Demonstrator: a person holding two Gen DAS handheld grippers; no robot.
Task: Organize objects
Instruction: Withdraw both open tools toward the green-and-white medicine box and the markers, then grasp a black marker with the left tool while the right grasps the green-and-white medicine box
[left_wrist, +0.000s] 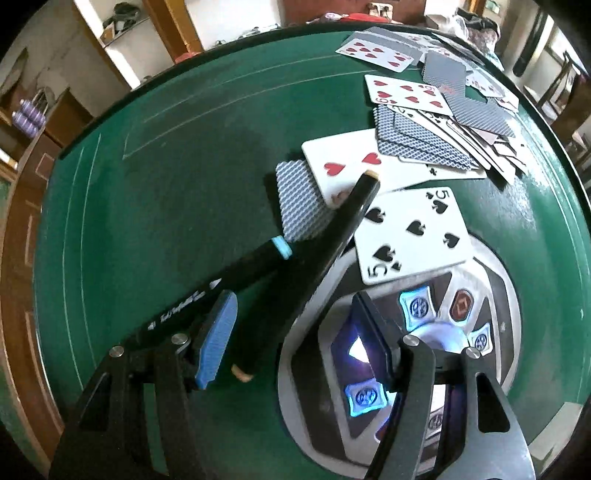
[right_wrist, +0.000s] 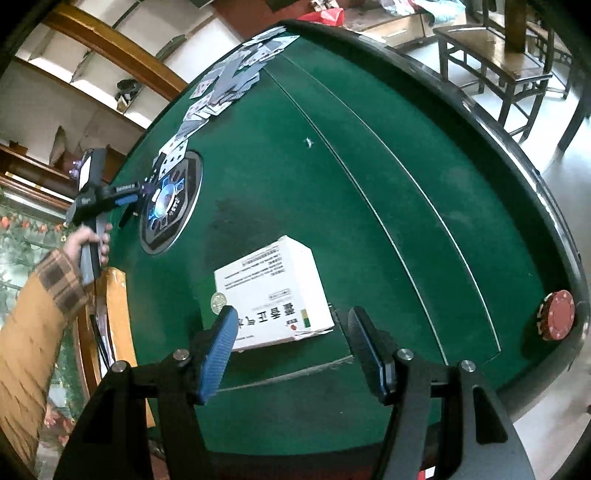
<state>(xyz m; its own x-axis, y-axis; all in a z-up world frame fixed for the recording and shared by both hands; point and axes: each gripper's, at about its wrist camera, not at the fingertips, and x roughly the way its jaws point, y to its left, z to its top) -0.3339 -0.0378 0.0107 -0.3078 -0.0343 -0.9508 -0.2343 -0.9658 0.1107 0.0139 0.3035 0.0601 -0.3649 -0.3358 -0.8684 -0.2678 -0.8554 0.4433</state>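
In the left wrist view my left gripper hangs over the green table with its jaws wide apart. A thin black rod with cream tips runs between them, close to the blue left pad and pressed by neither. A black pen with a pale blue band lies beside it. Playing cards are scattered ahead. In the right wrist view my right gripper stands open over the near end of a white box.
A lit round panel is set into the table under the left gripper. A red poker chip lies near the table's right rim, and a small round token sits by the box. A hand in a plaid cuff holds the left gripper. Chairs stand beyond.
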